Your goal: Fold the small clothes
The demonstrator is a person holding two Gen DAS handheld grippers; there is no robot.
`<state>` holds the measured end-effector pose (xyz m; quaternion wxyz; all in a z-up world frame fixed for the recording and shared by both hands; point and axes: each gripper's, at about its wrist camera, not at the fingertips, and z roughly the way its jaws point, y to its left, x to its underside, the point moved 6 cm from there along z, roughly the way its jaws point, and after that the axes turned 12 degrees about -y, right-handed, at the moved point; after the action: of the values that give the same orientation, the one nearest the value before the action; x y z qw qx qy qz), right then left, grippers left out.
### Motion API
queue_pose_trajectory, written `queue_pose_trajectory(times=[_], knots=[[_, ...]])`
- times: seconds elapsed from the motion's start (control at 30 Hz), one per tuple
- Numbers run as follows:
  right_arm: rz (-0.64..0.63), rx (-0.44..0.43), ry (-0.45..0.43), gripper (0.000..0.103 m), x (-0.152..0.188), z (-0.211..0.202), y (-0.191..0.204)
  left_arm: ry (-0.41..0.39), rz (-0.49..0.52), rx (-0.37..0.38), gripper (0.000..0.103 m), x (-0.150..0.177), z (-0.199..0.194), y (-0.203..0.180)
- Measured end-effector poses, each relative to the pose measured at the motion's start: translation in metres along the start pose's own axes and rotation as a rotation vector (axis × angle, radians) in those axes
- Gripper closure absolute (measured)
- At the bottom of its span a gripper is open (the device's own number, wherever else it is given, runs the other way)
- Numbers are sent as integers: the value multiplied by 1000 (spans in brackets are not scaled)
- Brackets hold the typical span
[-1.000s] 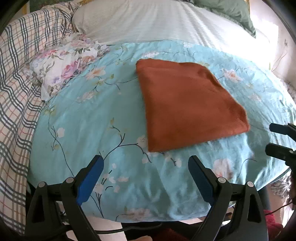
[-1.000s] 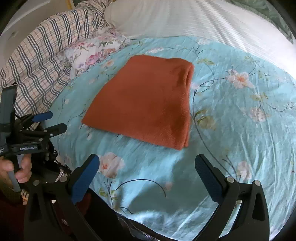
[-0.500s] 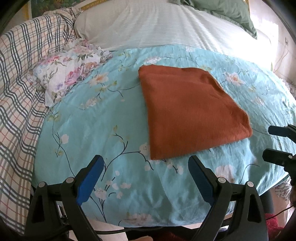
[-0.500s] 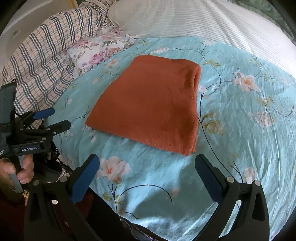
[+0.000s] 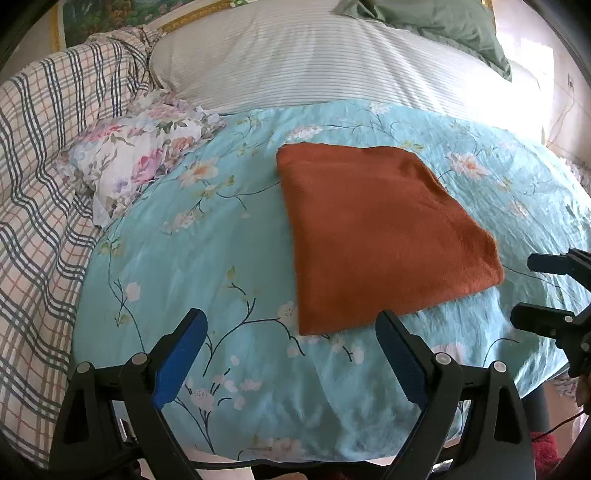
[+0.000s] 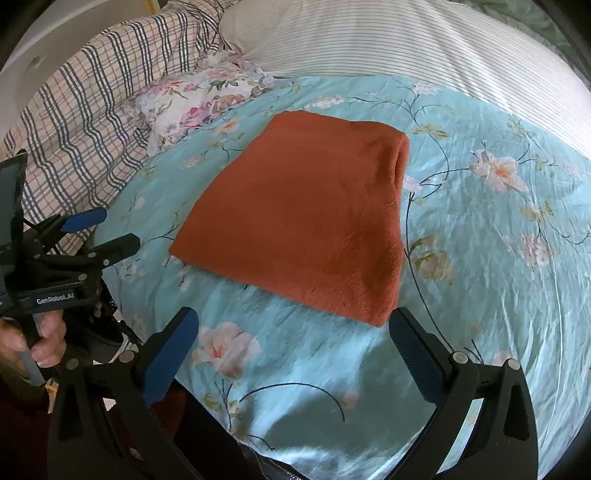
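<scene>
A rust-orange cloth [image 5: 376, 232] lies folded flat into a rough square on the turquoise floral sheet [image 5: 207, 236]. In the right wrist view the same cloth [image 6: 303, 218] shows its doubled edge along the right side. My left gripper [image 5: 290, 325] is open, hovering just short of the cloth's near left corner. My right gripper [image 6: 293, 321] is open too, its fingers spread just before the cloth's near edge. Nothing is held in either. Each gripper shows at the side of the other's view: the right gripper [image 5: 532, 290] and the left gripper [image 6: 110, 230], with a hand [image 6: 33, 332] on its handle.
A crumpled floral cloth [image 5: 136, 162] lies at the sheet's far left. A plaid blanket [image 5: 40, 177] covers the left side, a striped white pillow [image 5: 314, 62] lies behind, and a green pillow [image 5: 443, 26] sits at the far right. The sheet's front edge [image 5: 295, 454] drops off just below the grippers.
Both grippers have moved forward toward the folded orange cloth, which now sits closer and larger in both views. The cloth itself has not moved, and both grippers stay open.
</scene>
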<state>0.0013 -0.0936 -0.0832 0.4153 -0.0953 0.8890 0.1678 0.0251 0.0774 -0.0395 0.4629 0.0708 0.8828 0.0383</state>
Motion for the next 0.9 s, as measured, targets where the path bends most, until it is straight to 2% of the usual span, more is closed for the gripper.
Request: queue_pose_trajectory(times=[0.9], knots=[[3,-12,-13,0,-9,4,-4,5,15,9,10,0,6,1]])
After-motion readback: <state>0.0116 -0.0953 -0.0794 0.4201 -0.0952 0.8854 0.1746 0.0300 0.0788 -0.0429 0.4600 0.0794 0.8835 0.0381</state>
